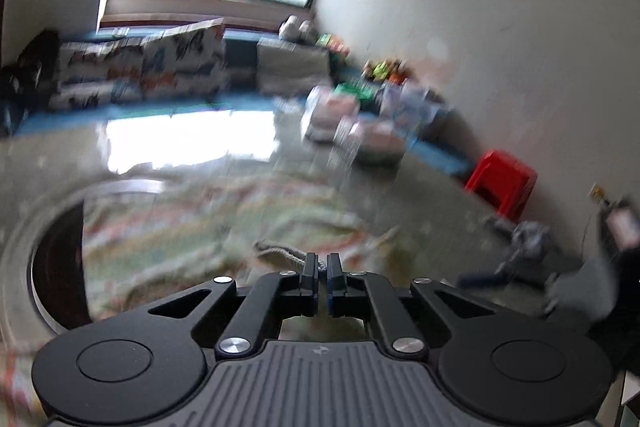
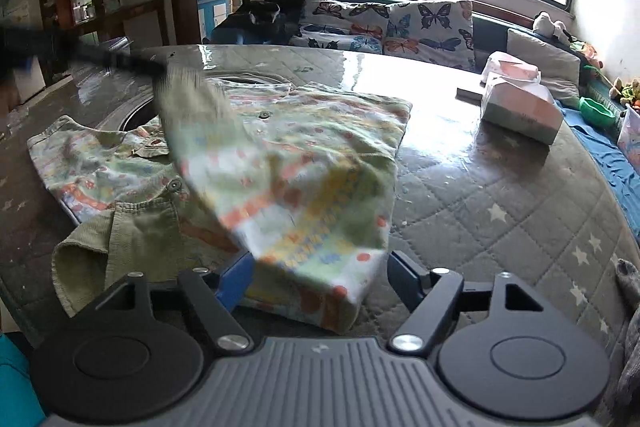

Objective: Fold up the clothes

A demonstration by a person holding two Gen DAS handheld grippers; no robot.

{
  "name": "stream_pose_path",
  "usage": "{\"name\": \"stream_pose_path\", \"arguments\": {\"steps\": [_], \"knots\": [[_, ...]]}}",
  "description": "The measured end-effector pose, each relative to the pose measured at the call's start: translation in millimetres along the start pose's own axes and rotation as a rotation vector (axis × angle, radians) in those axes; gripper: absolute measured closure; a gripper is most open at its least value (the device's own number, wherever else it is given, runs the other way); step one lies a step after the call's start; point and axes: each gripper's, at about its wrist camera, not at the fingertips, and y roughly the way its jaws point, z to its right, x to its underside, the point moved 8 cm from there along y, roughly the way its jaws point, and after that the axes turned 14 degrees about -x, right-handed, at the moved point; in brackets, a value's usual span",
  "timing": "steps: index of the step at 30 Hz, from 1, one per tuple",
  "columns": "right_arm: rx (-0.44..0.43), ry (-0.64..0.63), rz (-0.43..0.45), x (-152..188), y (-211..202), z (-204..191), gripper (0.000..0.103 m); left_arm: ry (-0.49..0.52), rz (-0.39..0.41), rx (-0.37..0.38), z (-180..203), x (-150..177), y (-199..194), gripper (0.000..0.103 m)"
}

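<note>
Table (image 2: pixel 480 187): round, quilted grey star-print cover under a glossy clear sheet. Printed shirt (image 2: pixel 280 167) lies across the middle toward the left edge, partly over a dark round opening (image 2: pixel 136 117) in the top; olive corduroy cuff (image 2: pixel 80 267) hangs near the near edge. One sleeve is lifted off the table, blurred, rising to the left tongs (image 2: pixel 158 69). Left tongs clenched on the ribbed olive cuff edge (image 1: pixel 286 254). Right tongs (image 2: pixel 320 279) released, jaws wide either side of the folded shirt corner, pads not pressing. Two tissue packs (image 2: pixel 520 107) sit near the far right edge.
</note>
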Motion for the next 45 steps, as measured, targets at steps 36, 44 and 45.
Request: {"name": "stream_pose_path", "arguments": {"steps": [36, 44, 45], "knots": [[-0.020, -0.080, -0.043, -10, -24, 3, 0.034, -0.095, -0.193, -0.179, -85, 87, -18, 0.090], [-0.085, -0.078, -0.011, -46, 24, 7, 0.053, -0.103, -0.172, -0.184, -82, 72, 4, 0.065], [-0.091, -0.077, -0.011, -48, 29, 7, 0.056, -0.103, -0.177, -0.181, -81, 71, 11, 0.064]]}}
